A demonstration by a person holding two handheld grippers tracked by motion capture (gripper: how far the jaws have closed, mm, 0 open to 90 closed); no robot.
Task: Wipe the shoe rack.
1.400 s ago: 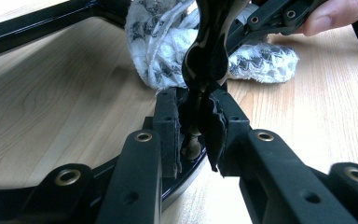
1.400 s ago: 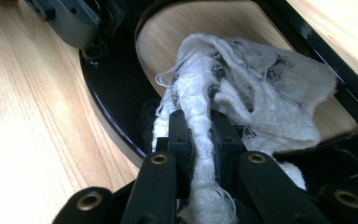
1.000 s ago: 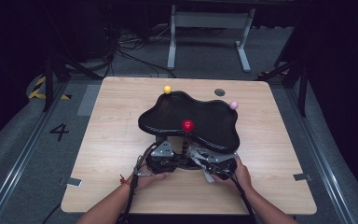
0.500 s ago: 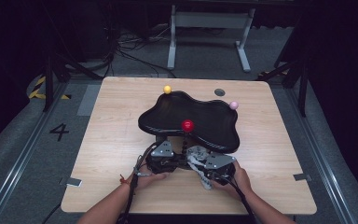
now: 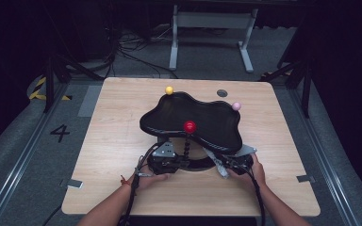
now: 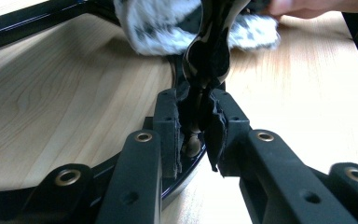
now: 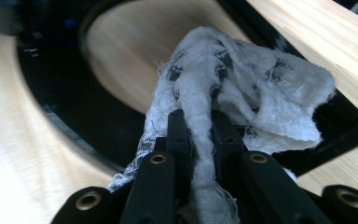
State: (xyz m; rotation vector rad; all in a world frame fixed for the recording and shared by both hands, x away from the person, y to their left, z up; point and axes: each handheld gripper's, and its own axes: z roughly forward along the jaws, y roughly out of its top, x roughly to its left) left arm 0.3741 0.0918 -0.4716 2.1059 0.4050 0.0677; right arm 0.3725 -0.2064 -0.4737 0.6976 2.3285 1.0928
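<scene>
Three small balls are showing around one glossy black tray (image 5: 202, 117): a yellow ball (image 5: 169, 90) at the tray's 11 o'clock edge, a pink ball (image 5: 236, 106) at its 2 o'clock edge, and a red ball (image 5: 189, 126) sitting atop a black beaded stem near 6 o'clock. Two hands are coming in from the bottom of the high view, each holding one gripper, and one white cloth (image 7: 242, 88) is lying between the jaws of the right one.

Pale wood-grain tabletop (image 5: 113, 141) is carrying everything; it is square with rounded corners and has a small dark round hole (image 5: 222, 93) near its far edge. Grey carpeted floor (image 5: 23, 155) is surrounding it, marked with a black "4" (image 5: 60, 133), with yellow-black striped tape and tangled cables at 10 o'clock and a grey metal frame (image 5: 212, 28) at 12 o'clock against a dark room.

Tray is wavy-edged, blob-shaped and shiny, standing raised above a black ring base (image 7: 74, 121) whose open middle is showing bare wood. Left claw (image 6: 196, 126) is clamping its padded jaws on the black stem (image 6: 205, 56), which is glossy and lumpy. Right claw (image 7: 199, 140) is pressing together on the cloth, a frayed, loosely woven rag with dark printed specks, bunched over the ring base at the tray's 5 o'clock side.
</scene>
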